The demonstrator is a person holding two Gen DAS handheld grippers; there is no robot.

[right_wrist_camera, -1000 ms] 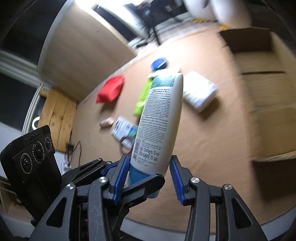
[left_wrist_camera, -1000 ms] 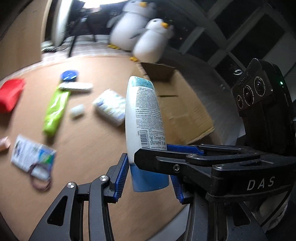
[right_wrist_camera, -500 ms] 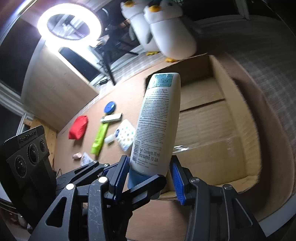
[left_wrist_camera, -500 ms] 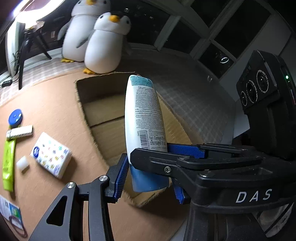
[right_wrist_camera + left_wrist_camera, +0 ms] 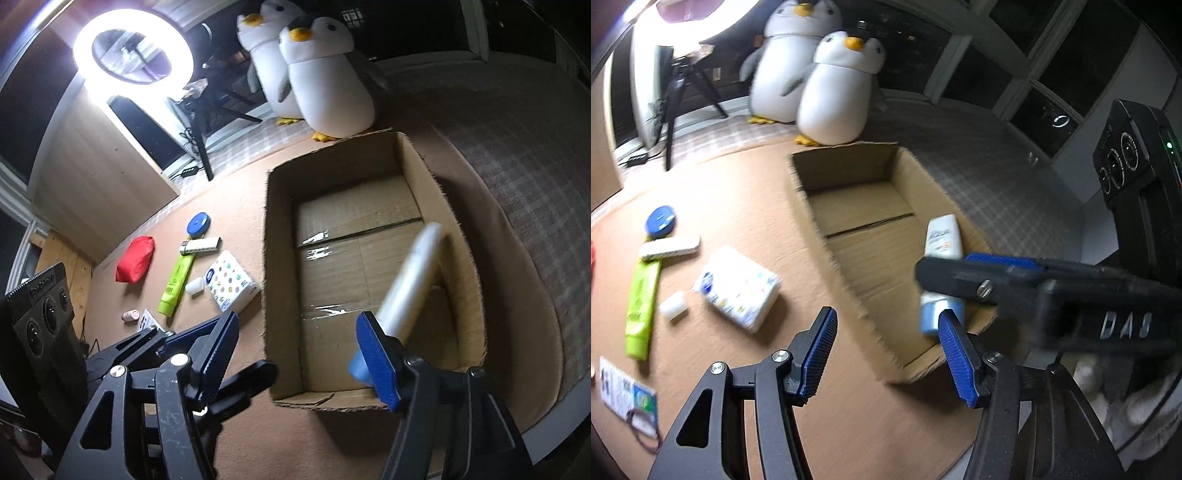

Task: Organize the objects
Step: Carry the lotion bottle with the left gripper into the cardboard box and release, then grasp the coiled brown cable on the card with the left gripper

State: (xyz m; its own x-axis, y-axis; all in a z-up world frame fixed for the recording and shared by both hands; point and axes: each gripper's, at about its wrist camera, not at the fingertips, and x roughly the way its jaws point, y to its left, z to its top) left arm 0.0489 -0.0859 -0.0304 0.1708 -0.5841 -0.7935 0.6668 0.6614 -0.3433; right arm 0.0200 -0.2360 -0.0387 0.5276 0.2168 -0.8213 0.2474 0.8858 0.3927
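A white bottle with a blue cap is loose inside the open cardboard box. It shows blurred and tilted by the box's right wall, cap end down. My left gripper hangs over the box's near left corner with its jaws opening and nothing between the pads. The bottle lies beyond its right pad. In the right wrist view the bottle leans just past the right pad of my right gripper. That gripper's jaws are also opening, over the box, and its pads do not press on the bottle.
On the brown mat left of the box lie a tissue pack, a green tube, a blue round lid, a white bar, a red pouch and a card. Two plush penguins and a ring light stand behind.
Both grippers held the upright bottle together above the box. Both have spread their jaws and let go, and the bottle has dropped, tipping right, into the box.
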